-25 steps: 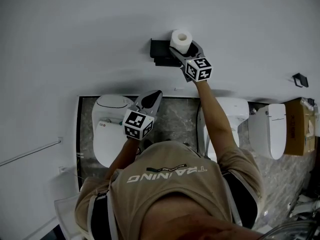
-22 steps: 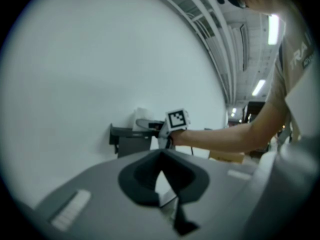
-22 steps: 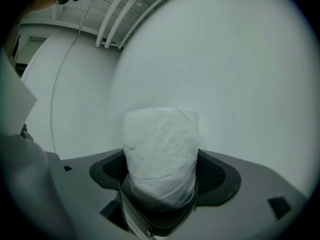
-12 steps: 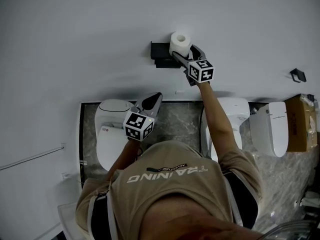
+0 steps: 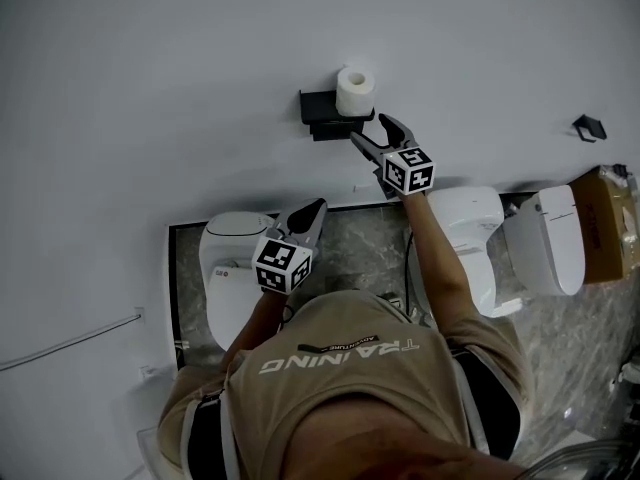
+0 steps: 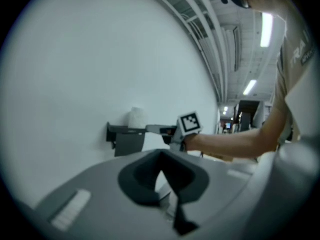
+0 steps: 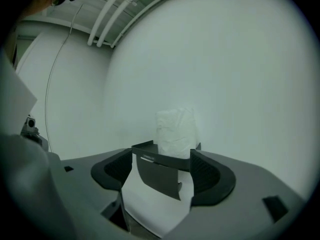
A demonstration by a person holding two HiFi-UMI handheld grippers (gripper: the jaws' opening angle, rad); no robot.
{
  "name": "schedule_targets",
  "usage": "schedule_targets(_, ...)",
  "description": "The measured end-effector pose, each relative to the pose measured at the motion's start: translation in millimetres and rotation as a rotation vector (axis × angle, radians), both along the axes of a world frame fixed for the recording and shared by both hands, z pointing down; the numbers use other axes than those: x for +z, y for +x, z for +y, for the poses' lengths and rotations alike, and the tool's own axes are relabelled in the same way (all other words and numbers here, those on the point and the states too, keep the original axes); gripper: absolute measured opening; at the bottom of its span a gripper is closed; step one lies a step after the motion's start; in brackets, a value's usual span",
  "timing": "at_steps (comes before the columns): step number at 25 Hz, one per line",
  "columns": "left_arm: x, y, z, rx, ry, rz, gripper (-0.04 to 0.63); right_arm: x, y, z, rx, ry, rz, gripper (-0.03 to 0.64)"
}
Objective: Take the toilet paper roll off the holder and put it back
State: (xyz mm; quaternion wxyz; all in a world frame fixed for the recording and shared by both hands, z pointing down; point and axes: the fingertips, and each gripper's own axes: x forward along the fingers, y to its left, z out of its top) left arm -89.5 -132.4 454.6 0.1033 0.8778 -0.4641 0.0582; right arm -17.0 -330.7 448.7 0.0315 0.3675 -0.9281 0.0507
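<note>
- White wall point(image 5: 200, 68) carried one black holder point(image 5: 322, 113) with one toilet paper roll point(image 5: 354, 91); below stood three toilets point(image 5: 228, 268) on a grey marbled floor point(image 5: 350, 243)
- Two grippers were in view
- Right gripper point(image 5: 368, 128) had its jaws spread wide and empty, just below the holder, which showed between them in its own view
- Left gripper point(image 5: 318, 206) hung lower, well apart from the holder, its jaws pressed together on nothing
- Roll was white and slightly crinkled, standing upright on the holder's top with its core hole facing up
</note>
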Motion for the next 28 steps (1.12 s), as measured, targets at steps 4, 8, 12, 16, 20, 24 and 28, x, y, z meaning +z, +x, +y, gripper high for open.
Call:
schedule_targets(4, 7.1, -7.5, 12.5, 0.015, -0.001, -0.005, -0.002, -4.3, -10.3, 47.7, -0.031, 0.026, -0.008, 0.356)
schedule_targets(8, 18.5, -14.9, 18.9, 0.056, -0.024, -0.017, -0.002, -0.7, -17.6, 79.9, -0.024, 0.061, 0.03, 0.344)
schedule_targets(12, 19.7, -13.3, 29.2, 0.085, -0.022, -0.018, -0.002, 4.2, 1.6, 106.4, 0.078, 0.088, 0.031, 0.045)
schedule_targets(16, 16.4, -11.2, 31.9, 0.072, 0.004, -0.013, -0.002, 6.0, 10.3, 130.5, 0.068, 0.09, 0.027, 0.015)
schedule_targets(20, 10.0, -3.1, 46.2, 0.032, 0.02, 0.003, -0.002, 5.6, 18.0, 160.7, 0.03, 0.086, 0.024, 0.014)
schedule_targets(24, 3.4, 12.6, 61.4, -0.009, 0.029, -0.003, -0.002, -1.7, 32.4, 196.8, 0.005, 0.086, -0.01, 0.014)
schedule_targets(28, 3.1, 36.9, 86.3, -0.048, 0.026, -0.014, -0.002, 0.1, 56.7, 242.5, -0.028, 0.071, -0.021, 0.014)
